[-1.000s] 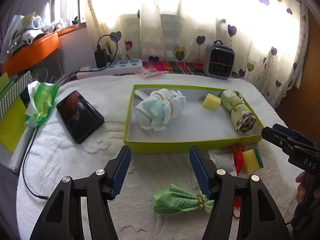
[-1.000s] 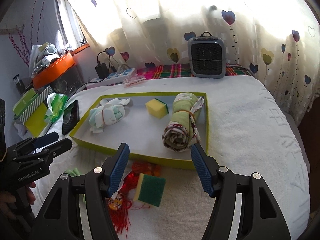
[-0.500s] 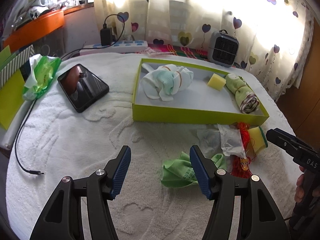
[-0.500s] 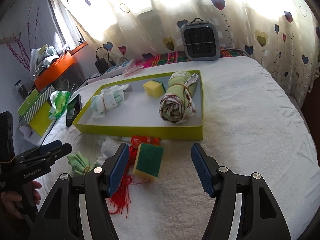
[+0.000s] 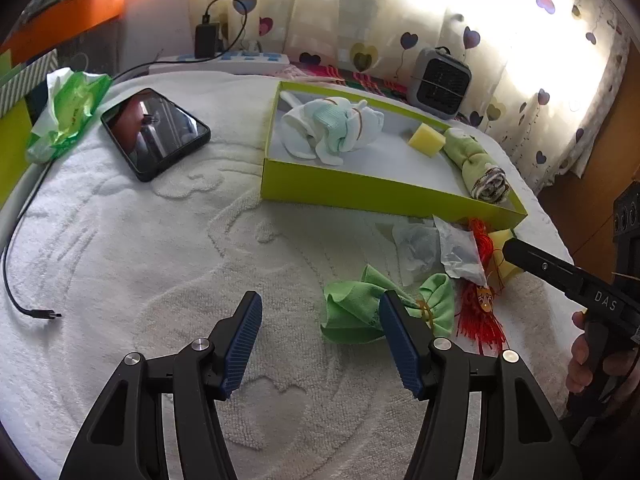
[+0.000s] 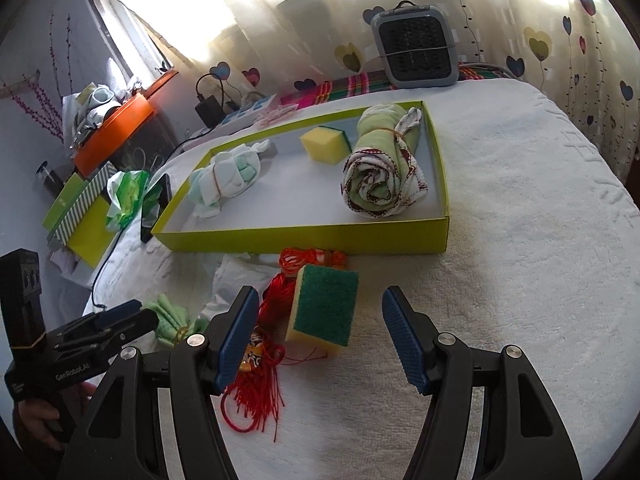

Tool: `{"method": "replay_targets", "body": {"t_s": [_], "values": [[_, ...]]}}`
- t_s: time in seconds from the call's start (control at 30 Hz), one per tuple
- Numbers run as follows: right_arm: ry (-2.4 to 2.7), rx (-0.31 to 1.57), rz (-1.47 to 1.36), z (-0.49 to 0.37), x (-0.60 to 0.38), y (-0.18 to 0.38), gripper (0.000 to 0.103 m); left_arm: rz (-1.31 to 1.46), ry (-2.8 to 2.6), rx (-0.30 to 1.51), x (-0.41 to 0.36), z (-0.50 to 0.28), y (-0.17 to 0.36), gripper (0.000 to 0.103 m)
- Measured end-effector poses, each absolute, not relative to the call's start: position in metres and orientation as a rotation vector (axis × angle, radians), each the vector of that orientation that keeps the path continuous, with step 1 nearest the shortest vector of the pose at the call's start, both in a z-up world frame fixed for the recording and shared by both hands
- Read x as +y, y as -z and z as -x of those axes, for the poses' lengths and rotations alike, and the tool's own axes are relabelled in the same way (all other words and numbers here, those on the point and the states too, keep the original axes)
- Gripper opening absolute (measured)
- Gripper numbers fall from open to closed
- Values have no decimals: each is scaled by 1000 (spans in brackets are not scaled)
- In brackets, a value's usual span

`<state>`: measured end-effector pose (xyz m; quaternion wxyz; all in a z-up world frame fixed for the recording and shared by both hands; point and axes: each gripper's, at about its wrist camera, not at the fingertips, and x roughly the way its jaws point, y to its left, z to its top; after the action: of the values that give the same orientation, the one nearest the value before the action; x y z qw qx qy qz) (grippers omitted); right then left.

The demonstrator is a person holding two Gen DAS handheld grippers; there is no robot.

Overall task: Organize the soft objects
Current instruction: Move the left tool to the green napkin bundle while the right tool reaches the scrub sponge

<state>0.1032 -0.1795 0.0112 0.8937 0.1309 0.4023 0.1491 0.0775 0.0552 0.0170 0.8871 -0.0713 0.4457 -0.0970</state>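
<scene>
A lime green tray holds a white sock bundle, a yellow sponge and a rolled green towel. In front of it lie a green cloth tied with a band, a red tassel, a clear plastic bag and a green-topped sponge. My left gripper is open, just left of the green cloth. My right gripper is open with the green-topped sponge between its fingers, apart from both.
A white towel covers the table. A phone, a green wipes pack and a cable lie at the left. A small grey heater and a power strip stand behind the tray.
Both grippers have drawn back and dropped lower toward the items in front of the tray. The green cloth now sits by my left gripper's right finger, and the sponge sits between my right fingers.
</scene>
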Motion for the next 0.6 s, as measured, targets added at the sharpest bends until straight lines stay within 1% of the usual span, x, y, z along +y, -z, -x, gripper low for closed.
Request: {"method": "replay_targets", "body": {"t_s": [0.1,0.2,0.27,0.33,0.6], "values": [[-319,829,-268,-102,-177,-11,64,160,216,926,57,-76,-17,61],[-317,826,-257,-102,-176,-12,48,173,224,935,58,-75,-16,61],[-318,826,-250,-101,-175,-12,43,191,236,938,59,-74,-16,61],[-319,819,-244,-100,-175,-12,34,190,241,936,58,-72,-17,61],[-310,783,-257,-95,-181,-18,31,114,258,919,46,-68,-27,61]]}}
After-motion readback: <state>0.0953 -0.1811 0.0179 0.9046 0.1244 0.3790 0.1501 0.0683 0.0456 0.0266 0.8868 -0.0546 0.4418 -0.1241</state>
